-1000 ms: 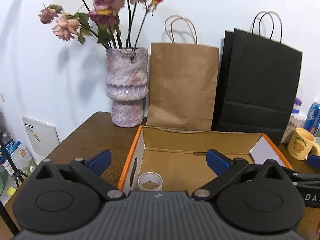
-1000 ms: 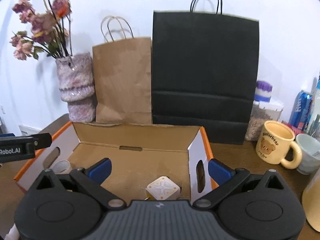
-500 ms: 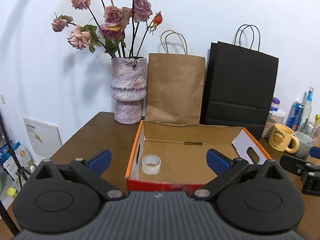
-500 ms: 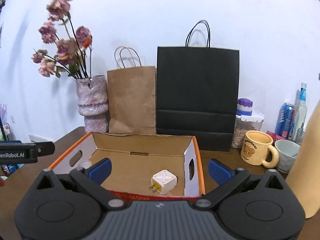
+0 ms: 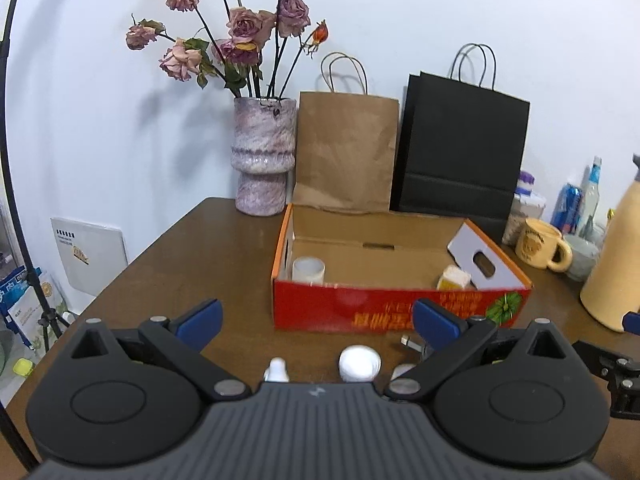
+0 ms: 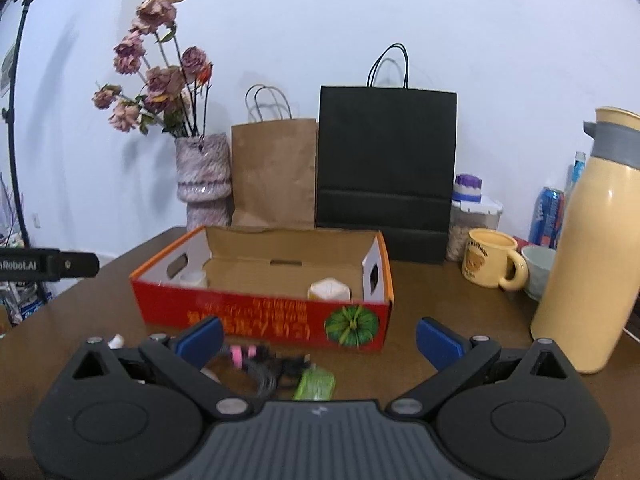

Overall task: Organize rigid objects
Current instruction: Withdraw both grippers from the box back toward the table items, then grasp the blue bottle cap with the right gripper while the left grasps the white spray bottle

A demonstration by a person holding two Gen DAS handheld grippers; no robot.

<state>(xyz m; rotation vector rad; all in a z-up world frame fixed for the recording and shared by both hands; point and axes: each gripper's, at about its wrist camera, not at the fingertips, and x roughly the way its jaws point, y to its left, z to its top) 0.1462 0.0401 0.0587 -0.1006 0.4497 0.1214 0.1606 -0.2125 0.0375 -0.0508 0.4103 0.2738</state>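
A red and orange cardboard box (image 5: 400, 308) (image 6: 260, 316) stands open on the brown table. Inside it are a roll of clear tape (image 5: 308, 269) (image 6: 193, 279) at the left and a white charger plug (image 5: 454, 278) (image 6: 329, 289) at the right. My left gripper (image 5: 316, 318) is open and empty, in front of the box. Below it lie a small white bottle (image 5: 277, 370) and a white round cap (image 5: 359, 362). My right gripper (image 6: 320, 334) is open and empty. Below it lie a black cable with pink bands (image 6: 260, 360) and a green object (image 6: 315, 385).
A vase of dried roses (image 5: 265, 156), a brown paper bag (image 5: 346, 152) and a black paper bag (image 5: 460, 148) stand behind the box. At the right are a yellow mug (image 6: 490, 264), a cream thermos (image 6: 596, 248), a bowl, a jar and cans.
Both grippers have pulled back from over the box toward the table's near side. The box's red front and the small items before it have come into view.
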